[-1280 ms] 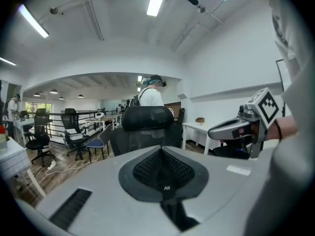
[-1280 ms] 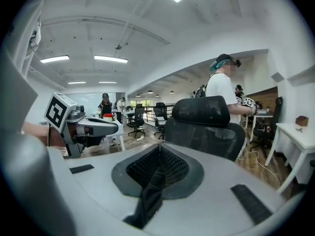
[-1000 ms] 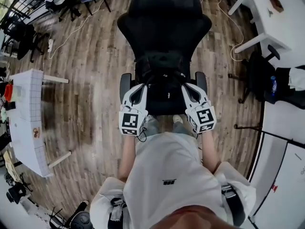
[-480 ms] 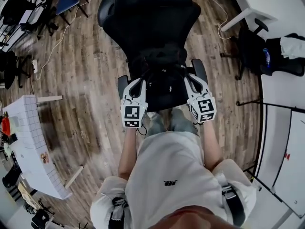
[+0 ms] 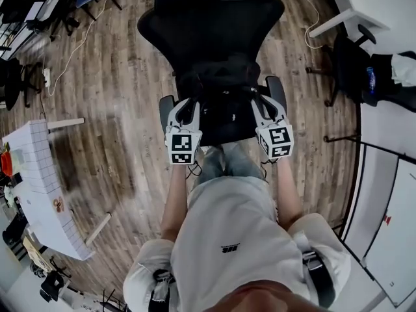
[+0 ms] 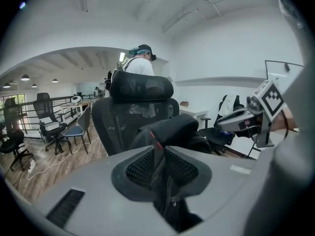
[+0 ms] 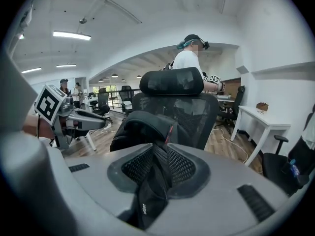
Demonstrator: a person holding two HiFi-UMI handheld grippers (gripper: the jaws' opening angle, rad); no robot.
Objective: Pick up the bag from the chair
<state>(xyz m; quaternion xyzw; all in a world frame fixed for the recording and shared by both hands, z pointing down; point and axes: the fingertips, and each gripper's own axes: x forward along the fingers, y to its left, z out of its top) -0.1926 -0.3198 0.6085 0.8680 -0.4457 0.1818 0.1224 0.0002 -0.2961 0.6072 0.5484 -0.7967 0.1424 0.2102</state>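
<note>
A black bag (image 5: 218, 86) rests on the seat of a black mesh office chair (image 5: 211, 18), against its backrest. My left gripper (image 5: 188, 106) is at the bag's left side and my right gripper (image 5: 260, 103) at its right side, both just over the seat. In the left gripper view the left gripper (image 6: 158, 154) has a thin black strap with a red tag between its pads. In the right gripper view the right gripper (image 7: 160, 156) has black strap fabric hanging in its gap. Both pairs of jaws have just been opening and stand slightly apart round the straps.
A white table (image 5: 39, 174) stands at the left and a white desk (image 5: 370, 5) at the top right. Another black chair (image 5: 351, 77) with things on it is to the right. A person (image 7: 189, 58) stands behind the chair. Cables lie on the wooden floor (image 5: 117, 109).
Both grippers have sunk toward the chair seat with the bag's straps between them. The bag has settled lower on the seat.
</note>
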